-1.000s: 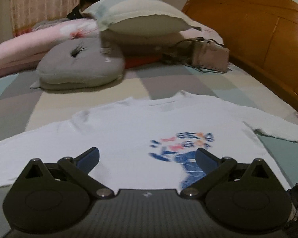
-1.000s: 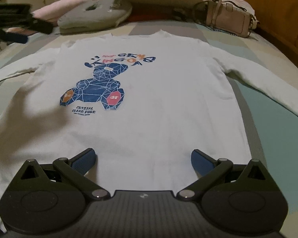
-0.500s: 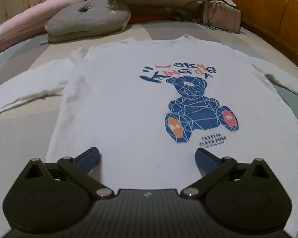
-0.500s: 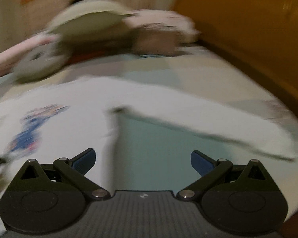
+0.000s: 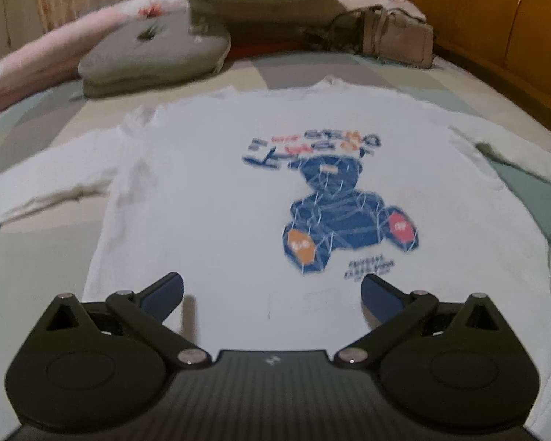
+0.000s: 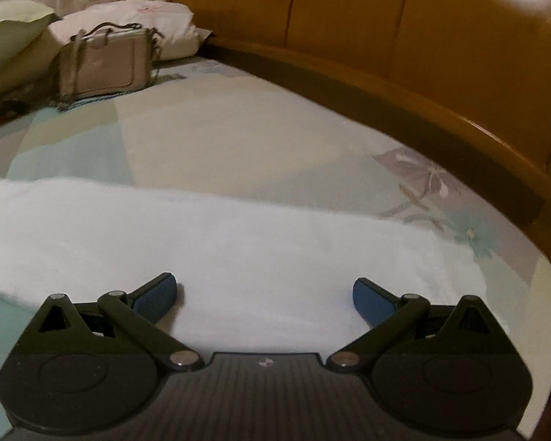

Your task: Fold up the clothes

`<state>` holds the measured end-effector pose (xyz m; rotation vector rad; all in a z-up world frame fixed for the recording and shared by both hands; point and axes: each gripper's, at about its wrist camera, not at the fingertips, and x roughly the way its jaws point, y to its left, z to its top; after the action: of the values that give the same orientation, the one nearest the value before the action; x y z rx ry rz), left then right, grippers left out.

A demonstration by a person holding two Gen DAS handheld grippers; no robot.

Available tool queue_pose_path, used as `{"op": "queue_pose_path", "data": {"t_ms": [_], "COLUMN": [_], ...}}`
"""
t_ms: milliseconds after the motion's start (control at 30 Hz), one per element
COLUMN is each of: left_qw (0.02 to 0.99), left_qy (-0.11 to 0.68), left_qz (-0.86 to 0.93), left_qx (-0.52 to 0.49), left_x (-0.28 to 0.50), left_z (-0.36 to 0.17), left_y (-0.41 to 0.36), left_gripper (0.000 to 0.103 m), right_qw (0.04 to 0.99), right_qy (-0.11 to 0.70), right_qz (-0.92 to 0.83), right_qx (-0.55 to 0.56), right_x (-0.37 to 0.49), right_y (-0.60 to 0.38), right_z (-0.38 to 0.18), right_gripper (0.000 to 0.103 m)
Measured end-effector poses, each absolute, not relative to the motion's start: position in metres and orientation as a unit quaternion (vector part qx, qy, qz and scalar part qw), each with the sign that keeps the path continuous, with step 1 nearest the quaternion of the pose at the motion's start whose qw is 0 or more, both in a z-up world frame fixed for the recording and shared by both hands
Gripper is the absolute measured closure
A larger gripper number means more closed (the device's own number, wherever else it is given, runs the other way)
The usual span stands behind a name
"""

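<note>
The white long-sleeved cotton sweatshirt with a blue bear print (image 5: 209,198) lies flat and face up on the pastel patchwork bedsheet (image 6: 216,136), its right sleeve (image 6: 238,242) stretched out toward the curved wooden headboard (image 6: 422,55). To start the fold well, pinch that sleeve near its cuff and carry it across the print without dragging the body. The right gripper (image 6: 264,294) hovers low over the sleeve, jaws wide apart and empty; the left gripper (image 5: 272,290) sits near the hem, level, facing the collar, likewise spread and holding nothing.

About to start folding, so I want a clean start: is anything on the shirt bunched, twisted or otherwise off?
Nothing serious. The white long-sleeved shirt with a blue bear print lies flat, face up, sleeves spread; only faint wrinkles near its left armpit. Both hand-held grippers are open above it, holding nothing.
</note>
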<state>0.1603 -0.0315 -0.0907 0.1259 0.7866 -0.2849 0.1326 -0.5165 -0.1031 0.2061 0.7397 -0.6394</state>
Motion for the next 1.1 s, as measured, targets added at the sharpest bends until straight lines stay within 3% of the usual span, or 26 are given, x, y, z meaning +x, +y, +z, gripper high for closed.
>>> {"op": "queue_pose_path", "data": {"t_ms": [133,300,400,500,700,900,967,1100], "left_qw": [0.917,0.921,0.922,0.922,0.926,0.929,0.930,0.931], "left_qy": [0.367,0.356,0.352,0.351,0.342,0.335,0.335,0.333], "left_qz": [-0.148,-0.152,-0.152,-0.154,-0.149,-0.145,-0.145,-0.144], "left_qx": [0.049,0.053,0.055,0.055,0.049,0.052,0.051,0.049], "left_x": [0.163,0.163,0.162,0.162,0.164,0.165,0.165,0.166], "left_z": [-0.085,-0.083,-0.083,-0.084,-0.083,-0.081,-0.080,-0.079], "left_y": [-0.034,-0.036,-0.033,-0.030,-0.023,-0.018,-0.016,-0.014], "left_gripper": [0.001,0.001,0.001,0.001,0.001,0.001,0.001,0.001], "right_qw": [0.862,0.872,0.847,0.858,0.832,0.838,0.844,0.832], "right_qy": [0.395,0.373,0.404,0.384,0.398,0.446,0.439,0.432], "right_qz": [-0.297,-0.285,-0.306,-0.319,-0.343,-0.271,-0.288,-0.316], "right_qx": [0.115,0.142,0.158,0.120,0.177,0.158,0.114,0.142], "right_x": [0.138,0.180,0.208,0.220,0.235,0.269,0.282,0.297], "right_y": [-0.519,-0.518,-0.531,-0.539,-0.547,-0.493,-0.487,-0.502], "right_z": [-0.081,-0.063,-0.086,-0.095,-0.072,-0.082,-0.091,-0.086], "right_gripper": [0.000,0.000,0.000,0.000,0.000,0.000,0.000,0.000]}}
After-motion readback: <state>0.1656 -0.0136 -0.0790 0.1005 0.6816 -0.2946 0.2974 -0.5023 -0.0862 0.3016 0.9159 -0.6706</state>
